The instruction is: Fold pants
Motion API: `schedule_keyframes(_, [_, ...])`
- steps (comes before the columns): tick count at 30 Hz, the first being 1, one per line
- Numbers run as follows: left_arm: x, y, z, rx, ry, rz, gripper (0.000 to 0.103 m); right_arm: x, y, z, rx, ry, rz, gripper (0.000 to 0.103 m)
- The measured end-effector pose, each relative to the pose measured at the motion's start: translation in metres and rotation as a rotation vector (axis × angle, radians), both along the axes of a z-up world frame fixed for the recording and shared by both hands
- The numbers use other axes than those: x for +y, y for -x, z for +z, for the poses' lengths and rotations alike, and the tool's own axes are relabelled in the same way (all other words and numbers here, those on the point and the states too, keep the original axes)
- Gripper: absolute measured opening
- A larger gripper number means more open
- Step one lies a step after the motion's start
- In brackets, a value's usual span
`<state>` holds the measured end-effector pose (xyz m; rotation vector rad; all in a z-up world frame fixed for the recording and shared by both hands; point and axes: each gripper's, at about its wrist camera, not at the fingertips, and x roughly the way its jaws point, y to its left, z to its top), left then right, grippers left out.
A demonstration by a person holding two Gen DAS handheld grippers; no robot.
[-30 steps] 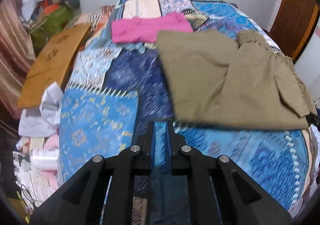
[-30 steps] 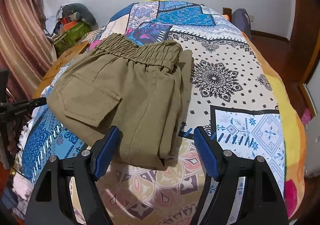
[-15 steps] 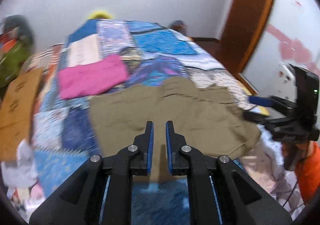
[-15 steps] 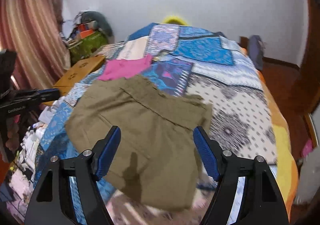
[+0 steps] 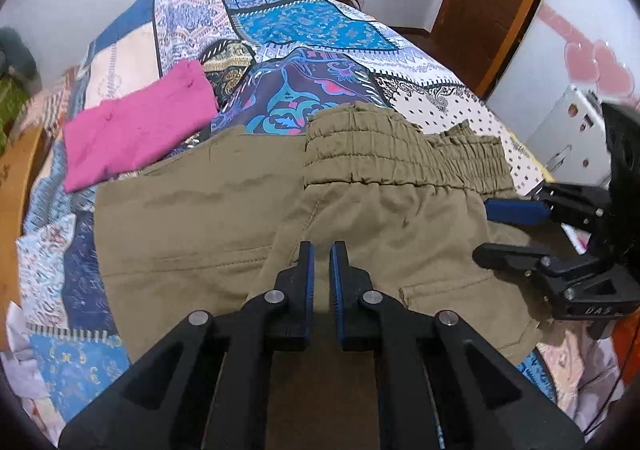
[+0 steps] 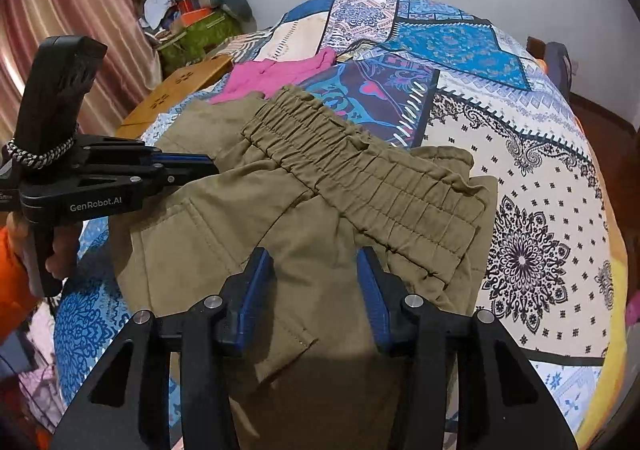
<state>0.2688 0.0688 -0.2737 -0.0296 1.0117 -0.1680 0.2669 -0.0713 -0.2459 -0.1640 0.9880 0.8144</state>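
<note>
Olive-green pants (image 5: 248, 218) lie folded on the patchwork bedspread, their elastic waistband (image 5: 400, 158) at the far side; they also show in the right wrist view (image 6: 320, 218). My left gripper (image 5: 322, 250) hovers over the near part of the pants, jaws almost shut with a narrow gap and nothing between them; in the right wrist view it reaches in from the left (image 6: 208, 168). My right gripper (image 6: 316, 266) is open above the pants, empty; in the left wrist view it comes in from the right (image 5: 496, 230).
A folded pink garment (image 5: 136, 134) lies beyond the pants on the bedspread (image 5: 312, 22). A wooden board (image 6: 180, 90) and a clutter pile (image 6: 200, 22) sit left of the bed. A wooden door (image 5: 492, 2) stands at the right. The bed's right half (image 6: 540, 190) holds nothing.
Both grippers have moved in over the pants from farther back. The right gripper's jaws have narrowed from wide open. The left jaws stay nearly closed.
</note>
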Motion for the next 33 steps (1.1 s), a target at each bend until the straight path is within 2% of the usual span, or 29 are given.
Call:
schedule_keyframes(3, [-0.004, 0.005, 0.005, -0.017, -0.037, 0.001, 0.01, -0.002, 0.004, 0.007, -0.002, 0.007, -0.022, 0.043])
schedule_keyframes(7, [-0.001, 0.019, 0.022, -0.05, -0.015, 0.028, 0.01, -0.013, 0.01, 0.019, -0.021, 0.002, -0.087, 0.045])
schedule_keyframes(13, [0.005, 0.046, 0.059, -0.126, -0.029, 0.053, 0.01, -0.031, 0.028, 0.051, -0.099, 0.0, -0.172, 0.046])
schedule_keyframes(15, [0.009, 0.057, 0.075, -0.162, -0.038, 0.059, 0.011, -0.036, 0.033, 0.063, -0.141, 0.003, -0.196, 0.053])
schedule_keyframes(17, [0.015, 0.068, 0.089, -0.19, -0.039, 0.07, 0.021, -0.042, 0.038, 0.074, -0.186, -0.001, -0.217, 0.06])
schedule_keyframes(19, [0.023, 0.076, 0.099, -0.222, -0.043, 0.089, 0.05, -0.048, 0.044, 0.083, -0.228, -0.001, -0.236, 0.063])
schedule_keyframes(21, [0.03, 0.081, 0.105, -0.243, -0.058, 0.113, 0.065, -0.052, 0.044, 0.087, -0.245, 0.004, -0.25, 0.068])
schedule_keyframes(22, [0.035, 0.083, 0.106, -0.243, -0.062, 0.124, 0.069, -0.055, 0.045, 0.089, -0.254, 0.007, -0.261, 0.07])
schedule_keyframes(25, [0.053, 0.084, 0.1, -0.204, -0.038, 0.142, 0.076, -0.06, 0.044, 0.084, -0.261, 0.022, -0.286, 0.075])
schedule_keyframes(28, [0.069, 0.083, 0.085, -0.158, -0.021, 0.163, 0.078, -0.066, 0.042, 0.07, -0.26, 0.038, -0.312, 0.077])
schedule_keyframes(33, [0.097, 0.074, 0.038, -0.034, 0.032, 0.199, 0.078, -0.073, 0.031, 0.037, -0.126, 0.049, -0.312, 0.077])
